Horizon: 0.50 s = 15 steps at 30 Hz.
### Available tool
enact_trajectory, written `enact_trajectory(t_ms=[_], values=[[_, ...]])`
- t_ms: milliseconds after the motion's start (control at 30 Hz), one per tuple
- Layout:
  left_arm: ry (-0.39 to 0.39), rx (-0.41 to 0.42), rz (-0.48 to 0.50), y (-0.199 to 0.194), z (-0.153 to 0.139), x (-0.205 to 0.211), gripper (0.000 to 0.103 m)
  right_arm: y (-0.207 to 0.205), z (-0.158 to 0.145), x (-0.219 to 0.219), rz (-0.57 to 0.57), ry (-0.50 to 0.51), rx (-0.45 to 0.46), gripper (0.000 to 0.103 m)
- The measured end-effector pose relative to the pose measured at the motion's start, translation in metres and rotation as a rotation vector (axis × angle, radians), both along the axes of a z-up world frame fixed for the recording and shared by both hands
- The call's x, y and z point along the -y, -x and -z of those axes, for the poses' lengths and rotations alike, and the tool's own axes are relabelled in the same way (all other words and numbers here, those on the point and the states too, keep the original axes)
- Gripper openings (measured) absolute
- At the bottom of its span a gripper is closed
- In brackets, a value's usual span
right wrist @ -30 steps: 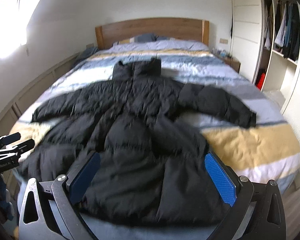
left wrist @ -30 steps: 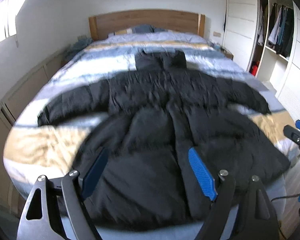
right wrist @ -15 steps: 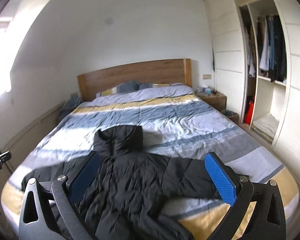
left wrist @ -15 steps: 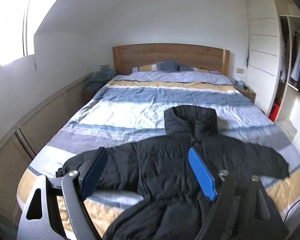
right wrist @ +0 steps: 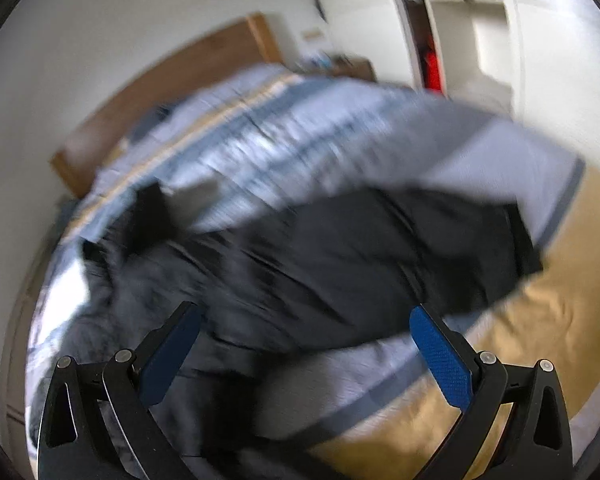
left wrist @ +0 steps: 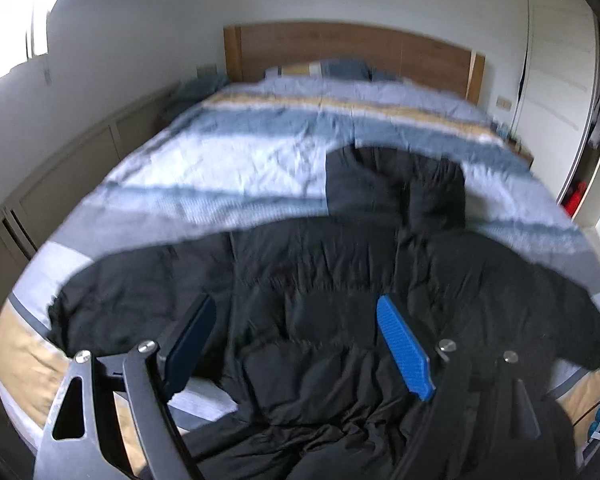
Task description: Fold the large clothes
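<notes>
A large black puffer jacket (left wrist: 320, 280) lies spread flat on the striped bed, hood toward the headboard and sleeves out to both sides. My left gripper (left wrist: 296, 348) is open and empty, held above the jacket's lower body. In the blurred, tilted right wrist view the jacket (right wrist: 340, 264) shows with its right sleeve (right wrist: 480, 240) stretched over the bedding. My right gripper (right wrist: 304, 356) is open and empty, above the bedding just below that sleeve.
The bed has a blue, white and tan striped duvet (left wrist: 260, 152) and a wooden headboard (left wrist: 352, 52). Low cabinets (left wrist: 60, 184) run along the left wall. An open wardrobe (right wrist: 460, 20) stands on the right, with a nightstand (right wrist: 352, 68) beside the bed.
Both cameras tipped up toward the headboard half a second ago and have come back down over the jacket. The right gripper has swung right and rolled, toward the right sleeve. Both stay open.
</notes>
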State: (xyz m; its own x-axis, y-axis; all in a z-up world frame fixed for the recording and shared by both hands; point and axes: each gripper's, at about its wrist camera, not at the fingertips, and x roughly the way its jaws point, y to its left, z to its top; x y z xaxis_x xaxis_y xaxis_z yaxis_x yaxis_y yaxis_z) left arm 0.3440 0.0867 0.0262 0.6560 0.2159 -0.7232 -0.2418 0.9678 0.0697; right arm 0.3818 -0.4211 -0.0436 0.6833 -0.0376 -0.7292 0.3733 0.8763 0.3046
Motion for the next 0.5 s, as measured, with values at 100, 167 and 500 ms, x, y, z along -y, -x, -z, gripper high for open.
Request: enact_trajectory(t_ms=[100,167,500], values=[[0.009,-0.053,-0.004,-0.01,0.036,0.005,0.083,-0.003,0.037,0.02,0.054,-0.029,-0.059,0.103],[0.015,-0.073,-0.004,-0.015,0.047,0.007,0.083,-0.002,0.053,0.032,0.083,-0.049,-0.081,0.103],[-0.011,-0.123,0.027,-0.031,0.075,0.016,0.083,0.004,0.103,0.102,0.206,-0.234,-0.067,0.103]])
